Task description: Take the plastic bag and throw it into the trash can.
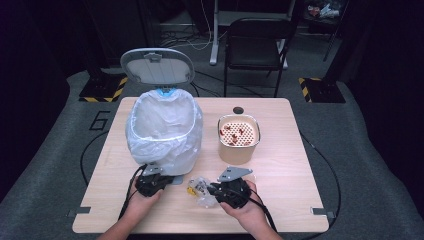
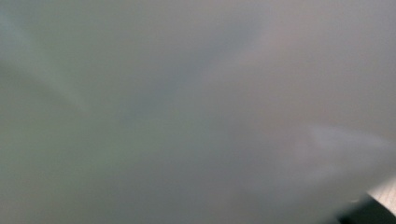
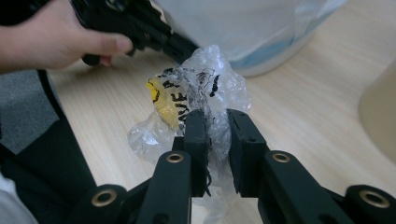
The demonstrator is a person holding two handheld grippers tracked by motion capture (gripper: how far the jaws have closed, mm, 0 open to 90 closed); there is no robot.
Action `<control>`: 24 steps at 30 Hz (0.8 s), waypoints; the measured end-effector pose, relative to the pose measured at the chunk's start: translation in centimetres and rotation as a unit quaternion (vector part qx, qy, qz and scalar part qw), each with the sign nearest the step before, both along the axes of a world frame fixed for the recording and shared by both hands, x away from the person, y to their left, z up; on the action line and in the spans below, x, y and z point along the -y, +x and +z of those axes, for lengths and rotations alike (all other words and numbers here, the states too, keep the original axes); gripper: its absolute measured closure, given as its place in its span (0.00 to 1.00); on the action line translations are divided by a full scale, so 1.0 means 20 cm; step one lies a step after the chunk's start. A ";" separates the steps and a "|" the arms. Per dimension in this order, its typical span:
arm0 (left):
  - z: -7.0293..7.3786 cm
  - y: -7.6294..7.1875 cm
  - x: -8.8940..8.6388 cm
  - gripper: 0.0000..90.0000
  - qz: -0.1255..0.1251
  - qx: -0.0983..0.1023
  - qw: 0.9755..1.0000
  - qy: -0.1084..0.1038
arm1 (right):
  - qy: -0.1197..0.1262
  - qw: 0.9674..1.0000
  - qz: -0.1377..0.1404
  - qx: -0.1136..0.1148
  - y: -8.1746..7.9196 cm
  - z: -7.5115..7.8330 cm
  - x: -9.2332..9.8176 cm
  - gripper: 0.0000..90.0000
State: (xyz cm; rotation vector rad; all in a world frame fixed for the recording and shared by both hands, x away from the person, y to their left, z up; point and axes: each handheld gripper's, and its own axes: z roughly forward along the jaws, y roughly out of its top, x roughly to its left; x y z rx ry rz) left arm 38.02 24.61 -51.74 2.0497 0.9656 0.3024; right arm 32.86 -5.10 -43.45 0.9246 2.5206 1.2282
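Your right gripper (image 3: 217,121) has its fingers (image 3: 196,135) clenched on the crumpled clear plastic wrapper (image 3: 201,93). The film is pinched between the two black pads, and the rest of the wrapper bulges out above and to the side of them. In the high view this wrapper (image 1: 200,187) lies on the bench (image 1: 280,200), near its front edge, between your two hands and just in front of the bin (image 1: 165,130).

Your left gripper (image 1: 150,184) is at the base of the bin, pressed against the white liner bag (image 1: 150,135). Its own view is a pale blur, so you cannot read the fingers there; I judge them clenched, and whether they pinch the liner or the foot of the bin I cannot tell.

The step in hand seems to be the pick-up of the wrapper as rubbish. The grasp is made, but the wrapper is not yet lifted clear of the bench. The next move calls for a lift high enough to pass the rim of the bin, whose lid (image 1: 157,66) stands open at the back, and then a release over the liner. The film is light and slippery, so keep the pinch firm, and keep the left gripper steady on the bin.

On the wrapper there is black printing and a yellow patch (image 3: 161,102). Some letters show, perhaps "UE", but the creases break the word and no brand is readable. A grey "6" (image 1: 100,120) is marked on the floor, left of the bench. The beige container (image 1: 238,140) with a perforated insert carries no label that I can see.
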 end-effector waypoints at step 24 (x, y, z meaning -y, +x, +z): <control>0.00 -0.01 0.01 1.00 0.010 -0.009 1.000 -0.009 | 0.085 0.995 0.002 0.043 0.21 0.69 0.25 0.88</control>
